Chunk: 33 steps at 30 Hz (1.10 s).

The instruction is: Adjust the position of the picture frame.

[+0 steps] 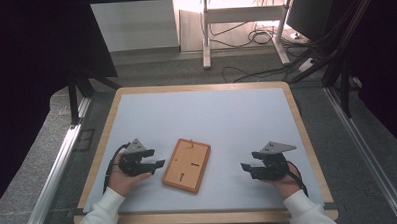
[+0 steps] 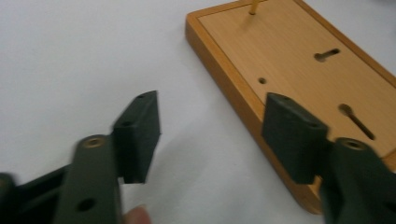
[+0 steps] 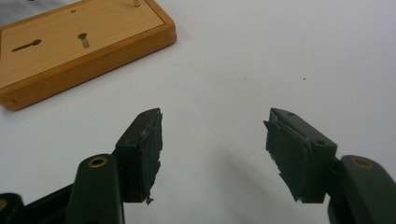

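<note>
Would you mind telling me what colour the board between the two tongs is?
The board is light orange-brown wood with dark slots, clearest in the left gripper view.

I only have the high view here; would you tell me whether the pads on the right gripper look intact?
Observer: No. In the right gripper view the right gripper is open, and its pads are torn and ragged along the edges.
Operator: Thank you. And the left gripper's pads?
Observer: The left gripper is open too, and its pads look smooth and whole.
Operator: What are the dark marks on the wooden board?
Observer: On the wooden board they are keyhole-shaped slots, plus one small round hole.
</note>
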Available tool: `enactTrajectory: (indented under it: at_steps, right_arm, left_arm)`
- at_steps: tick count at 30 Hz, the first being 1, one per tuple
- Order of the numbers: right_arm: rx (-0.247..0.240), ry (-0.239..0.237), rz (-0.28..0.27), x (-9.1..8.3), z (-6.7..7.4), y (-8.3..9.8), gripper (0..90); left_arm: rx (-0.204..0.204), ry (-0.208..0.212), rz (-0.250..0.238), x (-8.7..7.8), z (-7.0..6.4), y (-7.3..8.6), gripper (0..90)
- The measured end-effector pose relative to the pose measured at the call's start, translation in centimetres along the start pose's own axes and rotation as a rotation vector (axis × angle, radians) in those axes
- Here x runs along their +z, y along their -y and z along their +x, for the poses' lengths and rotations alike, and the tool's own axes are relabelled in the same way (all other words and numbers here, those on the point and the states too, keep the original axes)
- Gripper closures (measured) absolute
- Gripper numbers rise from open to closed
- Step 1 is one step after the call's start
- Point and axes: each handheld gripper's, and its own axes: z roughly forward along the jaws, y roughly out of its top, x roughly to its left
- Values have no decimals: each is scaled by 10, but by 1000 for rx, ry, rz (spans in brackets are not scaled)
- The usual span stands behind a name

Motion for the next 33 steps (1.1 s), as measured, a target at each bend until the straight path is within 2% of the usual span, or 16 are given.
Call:
enactTrajectory:
  at_steps: [5,7,9,13,19,30,33]
  right_arm:
    - [-2,3,0,-1,0,0,361]
    - [-3,4,1,-1,0,0,358]
    - [-2,7,4,0,0,0,355]
    - [-3,13,11,1,1,0,350]
    - [3,17,18,3,1,1,347]
    - [8,22,19,2,0,1,344]
    - [8,21,19,3,0,1,344]
  left_arm:
    - [47,36,44,-8,-5,1,775]
    - [53,41,56,-11,-6,4,858]
    - [54,53,68,-12,-6,6,899]
    - [60,72,98,-10,-8,9,900]
    - [104,108,141,-3,-17,8,900]
    - [120,125,165,1,-21,8,900]
    - [111,126,157,1,-23,9,900]
